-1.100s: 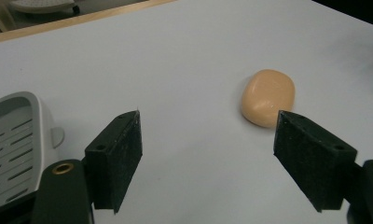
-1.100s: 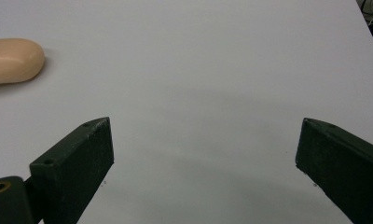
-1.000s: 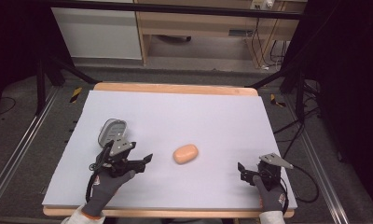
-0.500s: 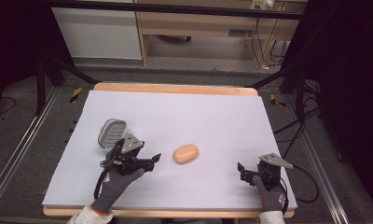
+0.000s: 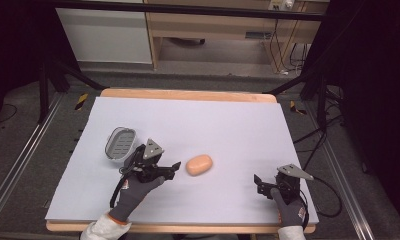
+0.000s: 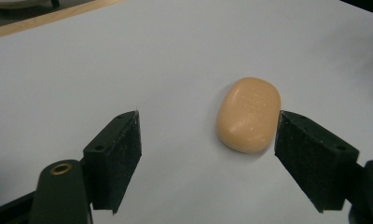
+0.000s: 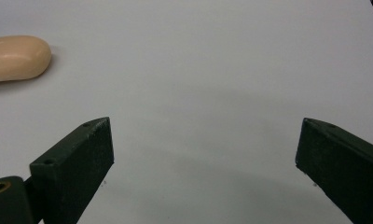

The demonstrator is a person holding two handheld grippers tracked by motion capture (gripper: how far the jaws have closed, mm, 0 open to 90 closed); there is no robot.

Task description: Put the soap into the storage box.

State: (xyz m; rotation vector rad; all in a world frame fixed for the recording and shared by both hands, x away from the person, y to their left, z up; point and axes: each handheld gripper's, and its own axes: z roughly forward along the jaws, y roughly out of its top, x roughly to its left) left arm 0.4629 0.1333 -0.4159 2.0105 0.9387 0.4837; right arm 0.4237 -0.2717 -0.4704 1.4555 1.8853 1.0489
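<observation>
Soap (image 5: pixel 199 164) outside grey dish (image 5: pixel 121 143)

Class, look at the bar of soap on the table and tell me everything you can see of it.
The bar of soap is a peach-orange oval with rounded edges and a smooth, waxy-looking surface; faint embossed lettering marks its top, too small to read. It looks whole and unused. It lies flat on the pale table cover, near the middle front. The left gripper is open with its jaws just short of it, one jaw close beside its edge; nothing touches it but the cover.
</observation>
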